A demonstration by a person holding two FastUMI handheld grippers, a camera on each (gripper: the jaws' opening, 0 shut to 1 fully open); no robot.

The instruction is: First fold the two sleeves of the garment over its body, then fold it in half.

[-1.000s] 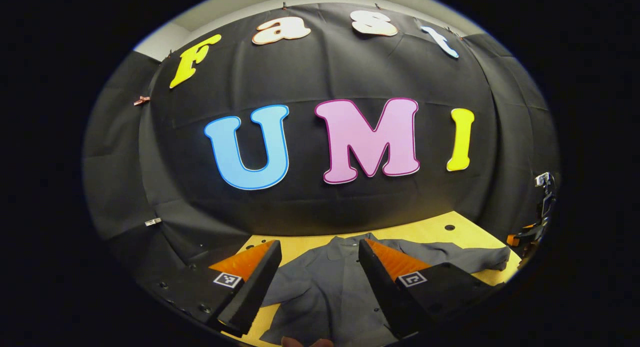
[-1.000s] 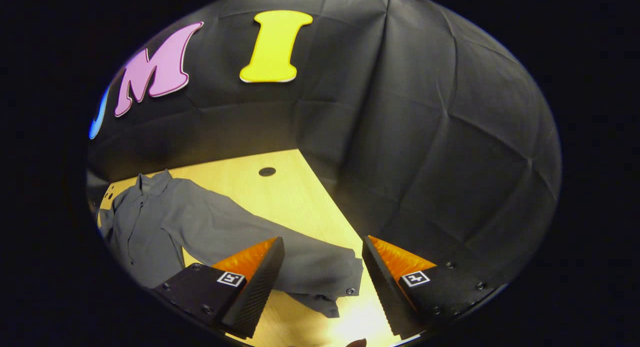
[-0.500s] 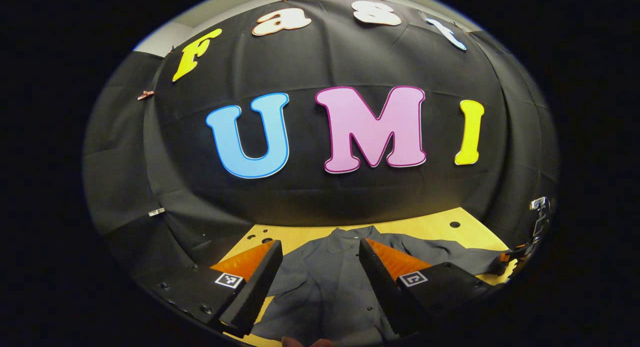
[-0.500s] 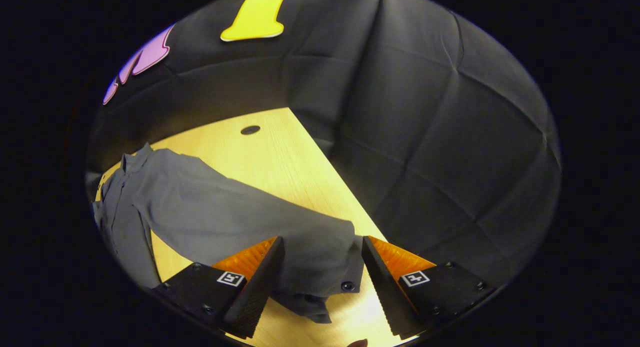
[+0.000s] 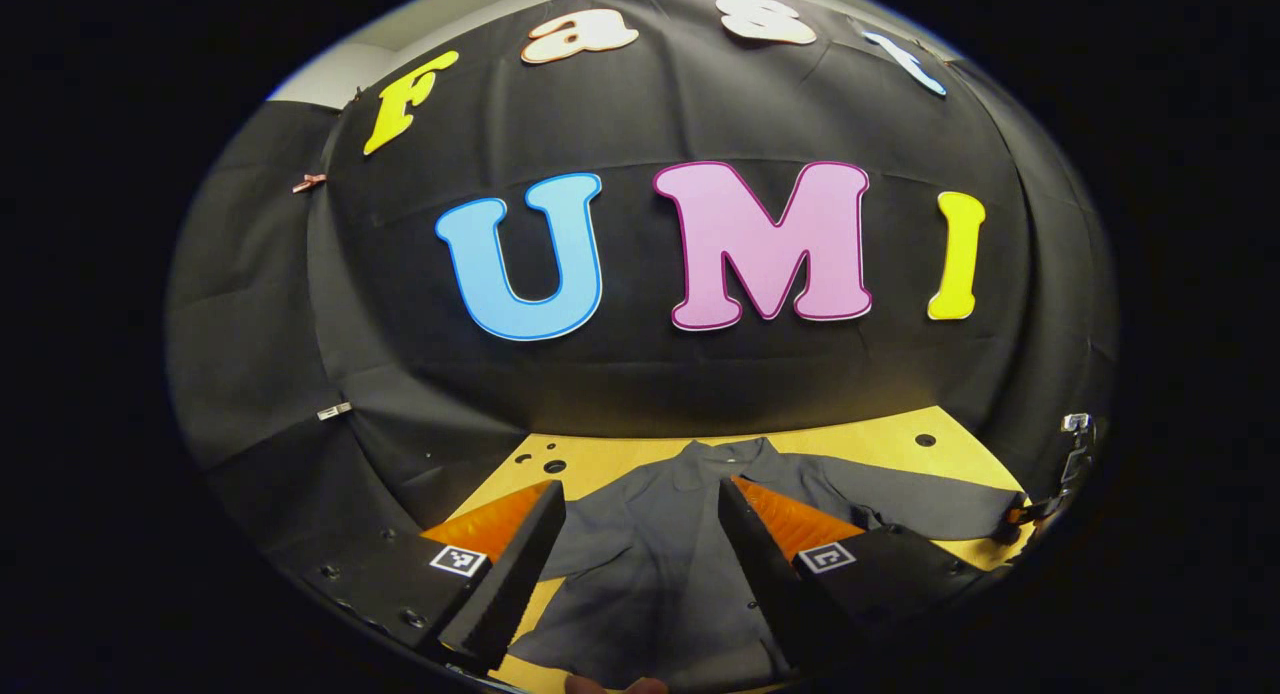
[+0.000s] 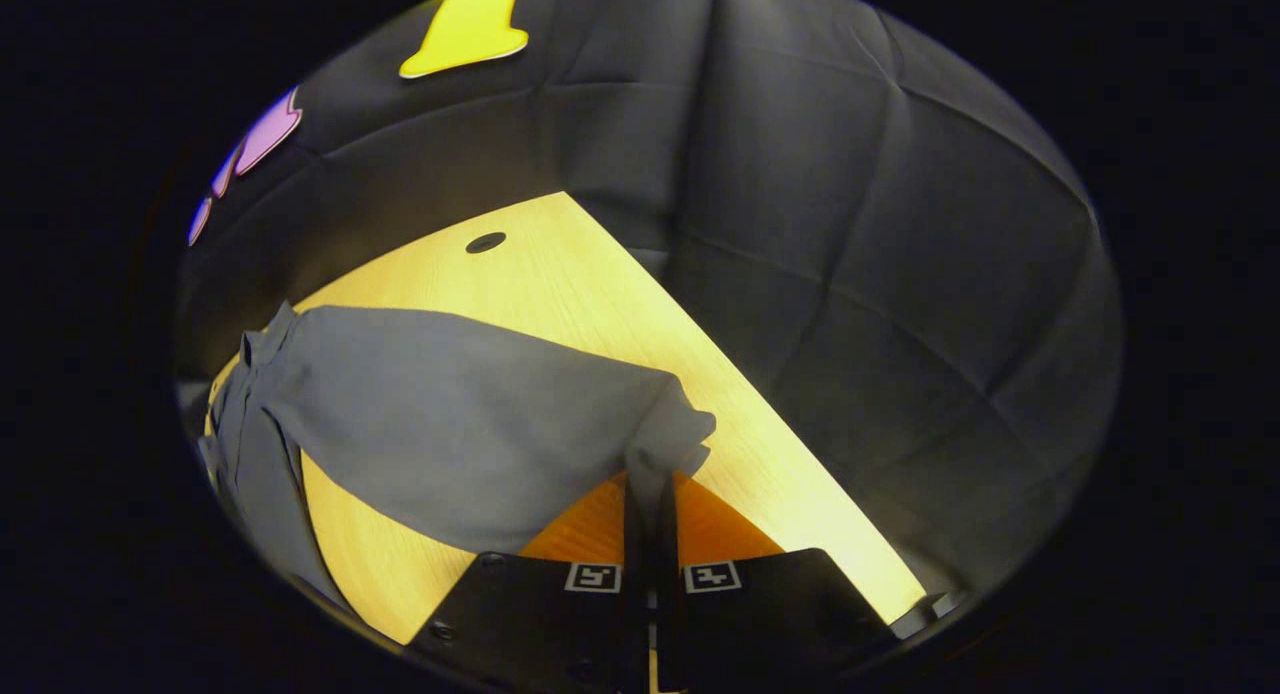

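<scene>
While the right gripper (image 6: 650, 519) pinched the cuff of the grey shirt's (image 6: 440, 424) sleeve, its length stretched leftward to the body on the desk (image 6: 560, 274); left gripper (image 5: 640, 544) hovered wide open over the shirt's body.

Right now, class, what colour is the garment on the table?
Plain grey shirt, clearest in the right gripper view.

surface: light wooden desk (image 6: 560, 274) | holes: dark round ones near far edge | on it: grey shirt (image 5: 660, 574) spread flat, collar far
</scene>
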